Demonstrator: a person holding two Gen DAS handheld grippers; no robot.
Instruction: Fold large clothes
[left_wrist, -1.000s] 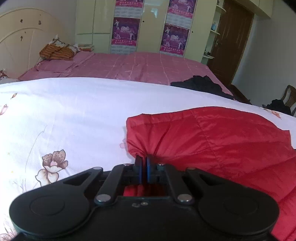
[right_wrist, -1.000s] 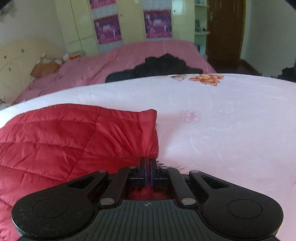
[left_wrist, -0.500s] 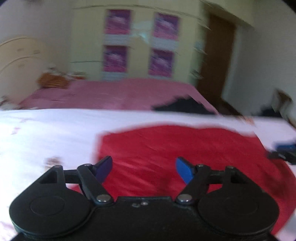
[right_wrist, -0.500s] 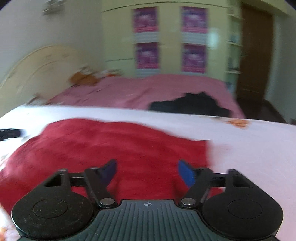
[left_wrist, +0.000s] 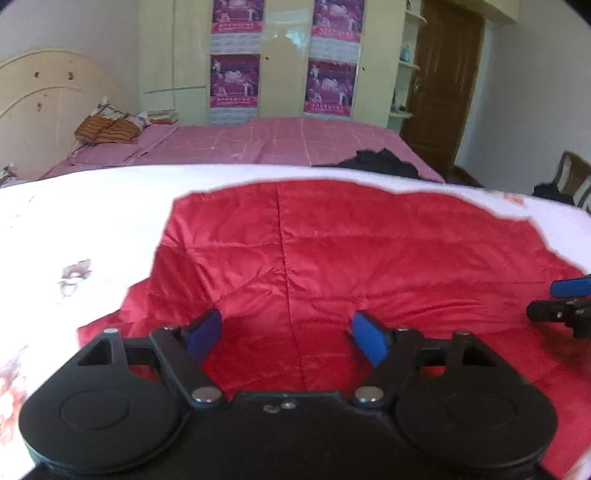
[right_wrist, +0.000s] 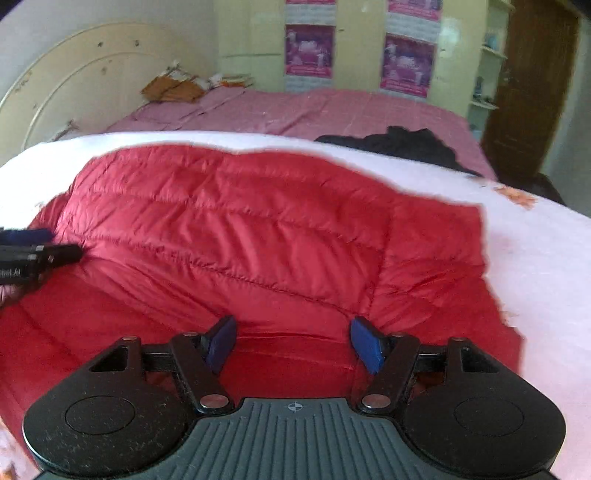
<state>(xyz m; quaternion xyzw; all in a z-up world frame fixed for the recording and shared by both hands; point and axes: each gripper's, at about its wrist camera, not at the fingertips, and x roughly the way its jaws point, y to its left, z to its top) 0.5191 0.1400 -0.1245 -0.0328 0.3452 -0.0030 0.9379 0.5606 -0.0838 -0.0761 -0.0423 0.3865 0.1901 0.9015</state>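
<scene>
The bed (left_wrist: 92, 221) under me is the biggest thing here, spread with a white sheet printed with faint flowers. Behind it lies a second bed with a pink cover (left_wrist: 258, 144), a cream headboard (left_wrist: 40, 110) at its left end and a pale wardrobe (left_wrist: 280, 59) with purple posters against the far wall. A brown door (left_wrist: 443, 81) stands to the right of the wardrobe.

On the white sheet lies the red quilted jacket (left_wrist: 332, 251), the thing I am folding. It is spread wide across the bed, its stitched panels puffed and creased, and its nearest part runs under both of my tools. In the right wrist view its right edge ends on the sheet, with bare white beyond it.

A heap of black clothing (left_wrist: 380, 162) sits on the pink bed just past the far edge of the jacket. Orange striped pillows (left_wrist: 107, 129) lie near the headboard.

My left gripper (left_wrist: 286, 334) hangs over the jacket with its blue fingers (left_wrist: 205, 332) spread apart, having just let go; nothing is between them but the red cloth lying below. My right gripper (right_wrist: 293, 341) is the same, its fingers (right_wrist: 365, 343) released and wide over the fabric, gripping nothing. Each tool shows at the edge of the other's view, side by side above the jacket.
</scene>
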